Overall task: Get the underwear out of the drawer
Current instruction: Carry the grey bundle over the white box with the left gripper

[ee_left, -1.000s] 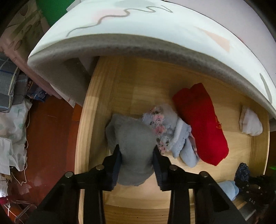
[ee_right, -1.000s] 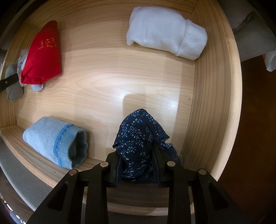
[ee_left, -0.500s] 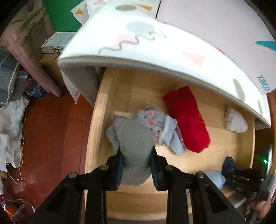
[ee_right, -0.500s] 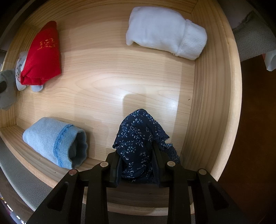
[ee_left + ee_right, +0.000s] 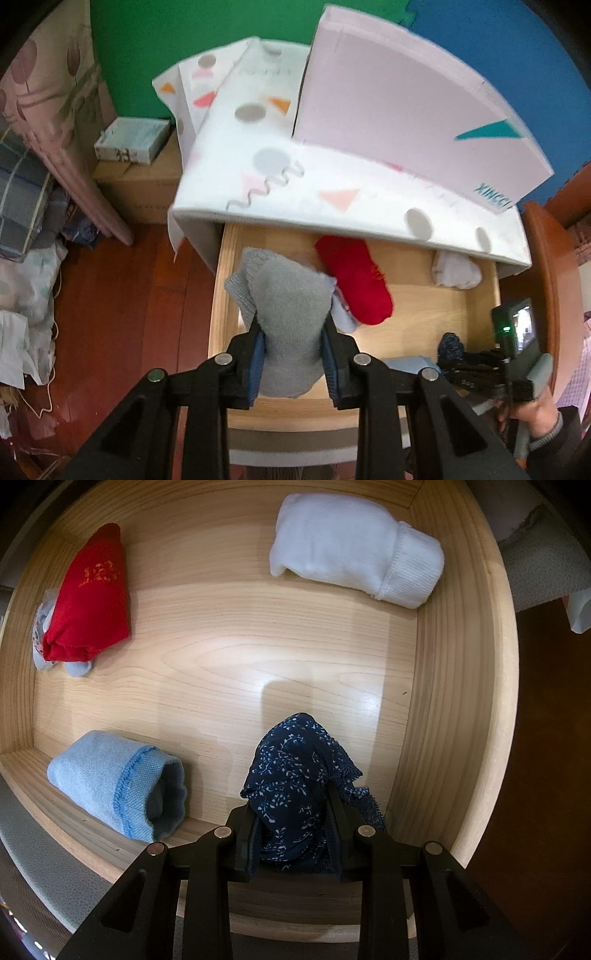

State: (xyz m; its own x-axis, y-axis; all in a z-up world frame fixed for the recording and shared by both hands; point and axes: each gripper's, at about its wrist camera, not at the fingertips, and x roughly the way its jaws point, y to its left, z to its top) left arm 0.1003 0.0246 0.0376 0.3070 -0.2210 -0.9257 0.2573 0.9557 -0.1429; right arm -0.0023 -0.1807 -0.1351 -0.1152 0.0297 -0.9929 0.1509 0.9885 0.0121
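My left gripper (image 5: 291, 332) is shut on a grey knitted garment (image 5: 284, 295) and holds it above the open wooden drawer (image 5: 218, 295). Inside the drawer, my right gripper (image 5: 291, 801) is shut on navy floral underwear (image 5: 295, 771) with a lace edge, near the front right corner. The left wrist view also shows the right gripper (image 5: 476, 360) and the navy piece (image 5: 450, 345) at lower right. A red folded piece (image 5: 90, 598), a white roll (image 5: 354, 565) and a light blue roll (image 5: 118, 782) lie on the drawer floor.
A white patterned foam mat (image 5: 332, 177) covers the top above the drawer. Dark wooden floor (image 5: 122, 314) lies to the left, with a cardboard box (image 5: 136, 184), bags and bedding beyond. A person's hand (image 5: 535, 413) holds the right tool. The drawer's right wall (image 5: 461, 701) stands close to the navy underwear.
My left gripper has risen and drawn back with the grey garment, lifting it off the pile beside the red piece. The right gripper has kept its hold and barely moved.
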